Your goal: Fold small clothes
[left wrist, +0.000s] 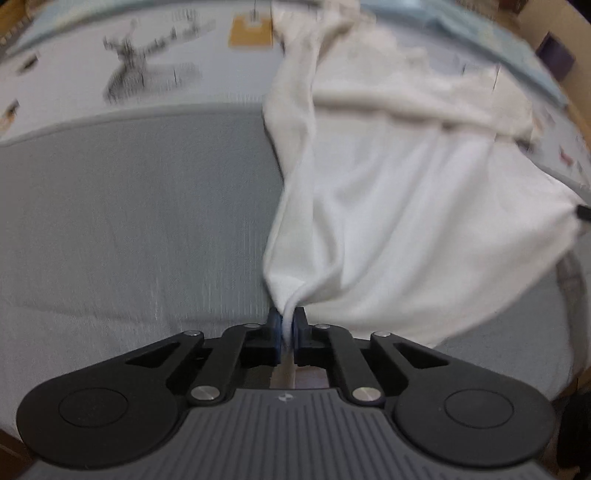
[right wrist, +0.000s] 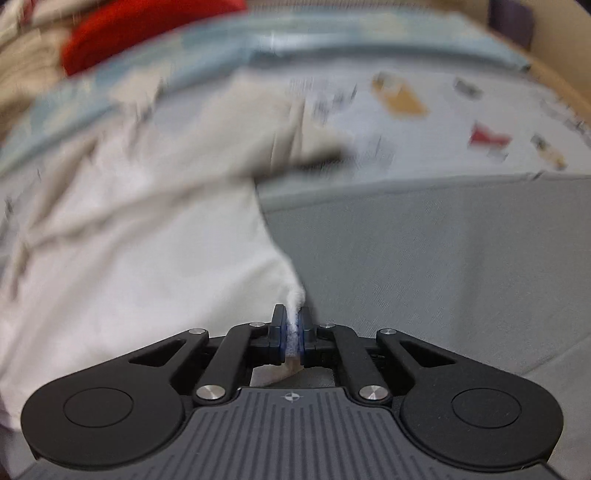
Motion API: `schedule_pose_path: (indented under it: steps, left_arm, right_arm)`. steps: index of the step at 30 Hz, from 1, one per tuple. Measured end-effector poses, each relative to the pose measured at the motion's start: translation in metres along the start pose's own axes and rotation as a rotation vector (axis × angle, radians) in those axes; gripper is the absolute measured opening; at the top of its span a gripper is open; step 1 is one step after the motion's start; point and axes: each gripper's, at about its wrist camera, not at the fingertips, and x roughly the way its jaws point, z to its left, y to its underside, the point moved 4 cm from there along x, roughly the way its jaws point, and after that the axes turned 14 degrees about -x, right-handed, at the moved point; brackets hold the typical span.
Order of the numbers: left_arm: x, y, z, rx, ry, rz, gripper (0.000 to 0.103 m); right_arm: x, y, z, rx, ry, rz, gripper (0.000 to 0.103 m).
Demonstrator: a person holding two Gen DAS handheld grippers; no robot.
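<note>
A white garment (left wrist: 399,206) hangs stretched above a grey mat (left wrist: 140,221). My left gripper (left wrist: 287,325) is shut on its near left corner, with cloth pinched between the blue pads. The garment spreads up and to the right, its far part crumpled. In the right wrist view the same white garment (right wrist: 140,243) fills the left half. My right gripper (right wrist: 294,326) is shut on its near right corner. The right gripper's tip (left wrist: 583,212) shows at the far right edge of the left wrist view, holding the cloth's other corner. Both views are motion-blurred.
The grey mat (right wrist: 443,266) lies on a pale printed sheet (left wrist: 147,62) with small pictures. A red cloth (right wrist: 140,33) and beige clothes (right wrist: 26,62) lie at the far left. A wooden edge (right wrist: 554,70) runs at the far right.
</note>
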Motion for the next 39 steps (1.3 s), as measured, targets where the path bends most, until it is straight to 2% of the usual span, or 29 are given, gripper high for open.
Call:
schedule_pose_path:
  steps: [1,3,5,6,7,8,9,12,15,17,19,20,21,22,23,26,29,32,34,36,39]
  left_arm:
    - [-0.009,-0.003,0.000,-0.015,0.033,-0.043,0.005]
    - [-0.037,-0.008,-0.003,-0.051,0.132,-0.156,0.004]
    - [-0.061,-0.006,-0.009,-0.036,0.189,-0.241,0.004]
    - [-0.067,-0.004,-0.011,-0.022,0.197,-0.255,0.004]
    - [-0.072,0.002,-0.010,-0.006,0.195,-0.246,0.004]
    - [-0.073,0.009,-0.009,0.003,0.184,-0.222,0.004]
    - [-0.072,0.015,-0.006,0.011,0.171,-0.195,0.004]
    - [-0.069,0.033,0.008,0.054,0.119,-0.111,0.002]
    - [-0.066,0.044,0.024,0.086,0.090,-0.066,0.002]
    - [-0.058,0.051,0.029,0.127,0.051,-0.007,0.002]
    - [-0.047,0.060,0.032,0.187,0.033,0.051,0.002]
    - [-0.043,0.066,0.029,0.215,0.024,0.072,0.003]
    - [-0.040,0.068,0.028,0.236,0.032,0.084,0.003]
    - [-0.041,0.069,0.023,0.252,0.059,0.074,0.005]
    - [-0.044,0.068,0.020,0.251,0.088,0.052,0.008]
    - [-0.052,0.057,0.016,0.182,0.145,-0.037,0.027]
    - [-0.051,0.044,0.016,0.094,0.139,-0.091,0.028]
    - [-0.037,0.032,0.013,0.039,0.088,-0.094,0.028]
    - [-0.032,0.023,0.009,0.031,0.056,-0.113,0.028]
    - [-0.033,0.012,0.005,0.010,0.055,-0.143,0.028]
    - [-0.033,-0.007,-0.006,-0.024,0.050,-0.197,0.028]
  right_arm:
    - [-0.016,-0.007,-0.007,0.029,-0.006,-0.062,0.005]
    - [-0.068,-0.021,-0.021,0.099,-0.030,-0.246,0.004]
    - [-0.124,-0.026,-0.032,0.138,-0.074,-0.448,0.003]
    - [-0.152,-0.023,-0.035,0.141,-0.089,-0.541,0.003]
    - [-0.171,-0.018,-0.037,0.135,-0.091,-0.592,0.004]
    - [-0.183,-0.010,-0.040,0.121,-0.081,-0.604,0.004]
    - [-0.185,-0.002,-0.043,0.111,-0.073,-0.570,0.004]
    - [-0.170,0.021,-0.049,0.081,-0.068,-0.390,0.004]
    - [-0.153,0.039,-0.036,-0.041,-0.081,-0.244,0.004]
    - [-0.133,0.054,-0.024,-0.120,-0.141,-0.093,0.004]
    - [-0.109,0.076,-0.015,-0.194,-0.174,0.100,0.004]
    - [-0.098,0.085,-0.012,-0.219,-0.175,0.181,0.004]
    - [-0.092,0.090,-0.013,-0.234,-0.154,0.222,0.005]
    - [-0.091,0.091,-0.013,-0.236,-0.124,0.218,0.005]
    - [-0.094,0.085,-0.017,-0.208,-0.099,0.171,0.005]
    - [-0.108,0.061,-0.042,-0.005,-0.097,-0.018,0.006]
    - [-0.106,0.053,-0.068,0.152,-0.089,-0.104,0.007]
    - [-0.092,0.053,-0.073,0.186,-0.066,-0.112,0.008]
    - [-0.080,0.050,-0.069,0.184,-0.069,-0.098,0.016]
    - [-0.069,0.046,-0.061,0.182,-0.068,-0.088,0.026]
    - [-0.057,0.036,-0.057,0.199,-0.084,-0.105,0.031]
